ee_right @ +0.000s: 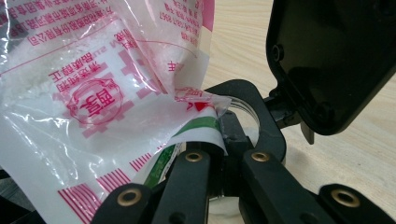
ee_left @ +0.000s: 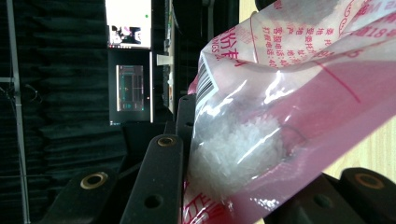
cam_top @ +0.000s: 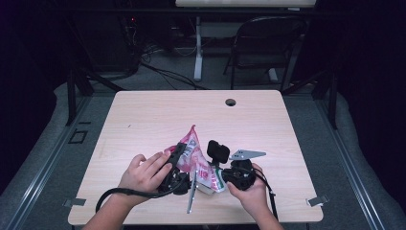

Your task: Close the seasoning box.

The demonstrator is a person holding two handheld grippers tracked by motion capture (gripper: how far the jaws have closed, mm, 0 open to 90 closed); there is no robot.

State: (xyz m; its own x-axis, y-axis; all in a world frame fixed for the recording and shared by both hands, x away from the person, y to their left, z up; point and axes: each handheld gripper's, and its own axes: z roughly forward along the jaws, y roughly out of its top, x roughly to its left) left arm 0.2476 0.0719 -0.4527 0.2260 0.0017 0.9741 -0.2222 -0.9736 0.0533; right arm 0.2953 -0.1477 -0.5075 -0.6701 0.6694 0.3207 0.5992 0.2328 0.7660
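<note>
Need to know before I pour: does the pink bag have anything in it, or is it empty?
Not empty. White crystals show through the pink bag in the left gripper view, heaped in its clear part. How full overall, cannot tell.

Bag point(ee_right: 88, 107) — clear plastic, red print, white grains inside; corner pinched in closed right gripper point(ee_right: 224, 158). Black plate point(ee_right: 331, 60) right of bag — above table point(ee_right: 243, 46).

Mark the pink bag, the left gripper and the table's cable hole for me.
pink bag point(cam_top: 191, 146): high view, printed upper half.
left gripper point(cam_top: 176, 152): high view, at its tips on the bag.
cable hole point(cam_top: 231, 102): high view, centre of the opening.
</note>
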